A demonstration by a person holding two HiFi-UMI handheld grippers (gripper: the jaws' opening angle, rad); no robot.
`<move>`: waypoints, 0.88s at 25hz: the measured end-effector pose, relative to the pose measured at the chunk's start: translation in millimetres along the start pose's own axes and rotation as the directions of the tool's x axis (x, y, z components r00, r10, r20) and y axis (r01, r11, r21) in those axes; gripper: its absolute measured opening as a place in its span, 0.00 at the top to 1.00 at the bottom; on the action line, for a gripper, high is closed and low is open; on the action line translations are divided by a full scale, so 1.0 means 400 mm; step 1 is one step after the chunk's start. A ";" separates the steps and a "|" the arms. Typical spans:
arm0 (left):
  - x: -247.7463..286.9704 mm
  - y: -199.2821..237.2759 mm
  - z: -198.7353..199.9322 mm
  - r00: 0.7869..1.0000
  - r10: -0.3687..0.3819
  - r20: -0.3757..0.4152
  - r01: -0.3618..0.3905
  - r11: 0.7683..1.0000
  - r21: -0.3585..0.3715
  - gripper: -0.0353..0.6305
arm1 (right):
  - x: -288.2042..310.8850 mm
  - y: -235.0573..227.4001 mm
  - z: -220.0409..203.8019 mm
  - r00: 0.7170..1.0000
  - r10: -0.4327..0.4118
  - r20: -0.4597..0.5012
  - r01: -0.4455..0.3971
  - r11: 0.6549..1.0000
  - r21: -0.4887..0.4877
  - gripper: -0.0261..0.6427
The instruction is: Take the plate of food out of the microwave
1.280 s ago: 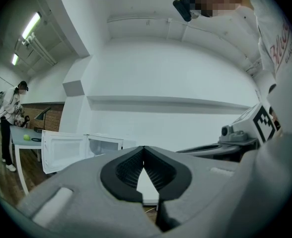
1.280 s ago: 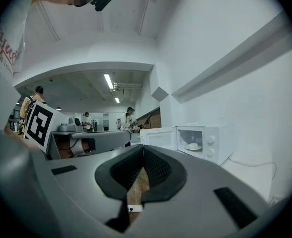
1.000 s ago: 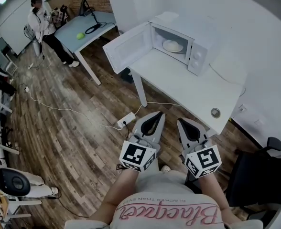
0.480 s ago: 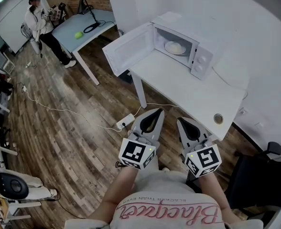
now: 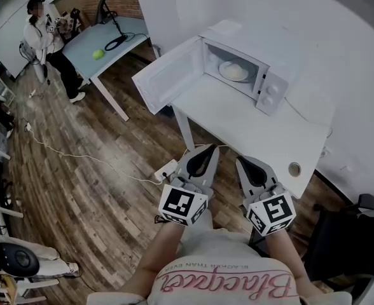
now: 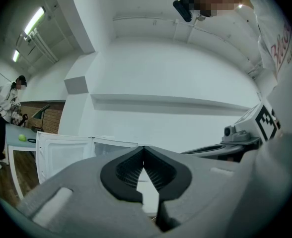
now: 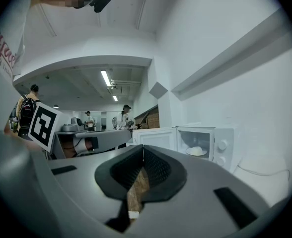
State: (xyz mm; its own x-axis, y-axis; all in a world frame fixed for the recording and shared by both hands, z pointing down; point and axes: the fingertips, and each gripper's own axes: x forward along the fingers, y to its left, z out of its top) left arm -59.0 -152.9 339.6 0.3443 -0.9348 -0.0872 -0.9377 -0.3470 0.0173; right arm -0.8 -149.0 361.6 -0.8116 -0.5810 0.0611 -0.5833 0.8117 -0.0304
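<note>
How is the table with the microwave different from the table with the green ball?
The microwave table is white; the ball table is pale blue. The microwave table is close; the ball table is farther off, by a person. Both have white legs on the wood floor.

Left gripper (image 5: 206,151) and right gripper (image 5: 243,162) are side by side, close in front of the torso, both pointing level and forward, slightly splayed apart at the rear. Left jaws are closed tip to tip with nothing between them. Right jaws are the same: tips meet, empty.
</note>
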 end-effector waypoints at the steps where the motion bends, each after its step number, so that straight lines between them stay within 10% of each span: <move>1: 0.009 0.012 -0.002 1.000 -0.003 -0.002 0.003 1.000 -0.001 0.94 | 0.013 -0.005 -0.001 1.000 -0.001 -0.004 0.001 1.000 0.000 0.94; 22: 0.191 0.248 -0.012 0.997 -0.080 -0.011 0.080 0.997 -0.022 0.94 | 0.294 -0.097 0.021 0.998 -0.058 -0.029 0.057 0.998 -0.019 0.94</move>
State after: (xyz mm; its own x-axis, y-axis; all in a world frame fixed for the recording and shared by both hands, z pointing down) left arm -125.7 -258.9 339.4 0.4187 -0.9048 -0.0771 -0.9060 -0.4220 0.0322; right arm -73.8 -249.5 361.8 -0.7752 -0.6250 0.0916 -0.6282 0.7780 -0.0081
